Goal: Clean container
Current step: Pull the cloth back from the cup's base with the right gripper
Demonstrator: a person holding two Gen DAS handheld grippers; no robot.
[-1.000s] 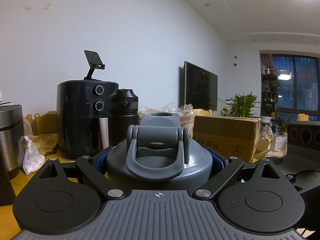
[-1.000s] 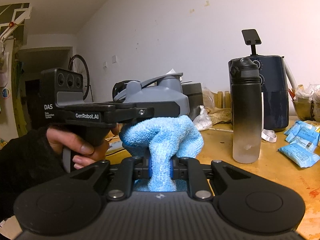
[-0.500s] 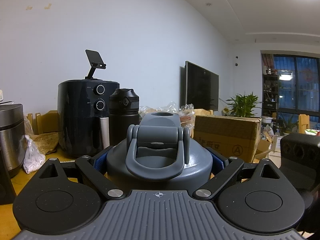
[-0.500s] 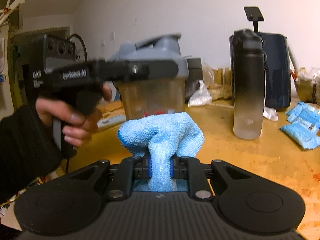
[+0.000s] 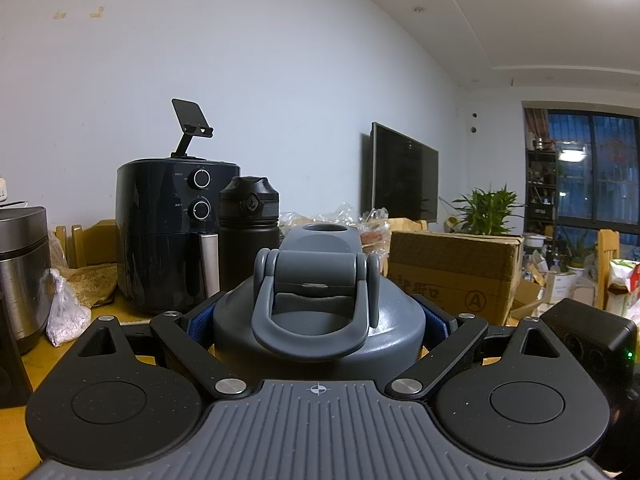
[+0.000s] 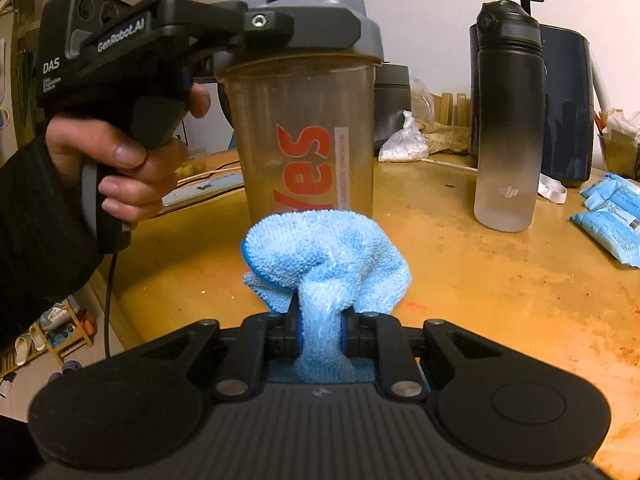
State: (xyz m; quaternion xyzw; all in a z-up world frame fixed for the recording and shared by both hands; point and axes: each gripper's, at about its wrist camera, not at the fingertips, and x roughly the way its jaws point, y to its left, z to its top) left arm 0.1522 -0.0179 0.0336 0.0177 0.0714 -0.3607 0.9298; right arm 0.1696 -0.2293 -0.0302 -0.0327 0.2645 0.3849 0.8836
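Blue cloth [image 6: 326, 256]; grey lid [image 5: 318, 312]; shaker [image 6: 304, 136] red lettering.

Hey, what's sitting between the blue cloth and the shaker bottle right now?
Nothing: the right wrist view shows only bare wooden table between the blue cloth and the shaker bottle.

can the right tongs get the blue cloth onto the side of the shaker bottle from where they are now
Probably yes. The right tongs grip the blue cloth facing the shaker bottle, with nothing between; the left tongs hold only its lid.

Home living room: television [image 5: 404, 178], houseplant [image 5: 486, 210]
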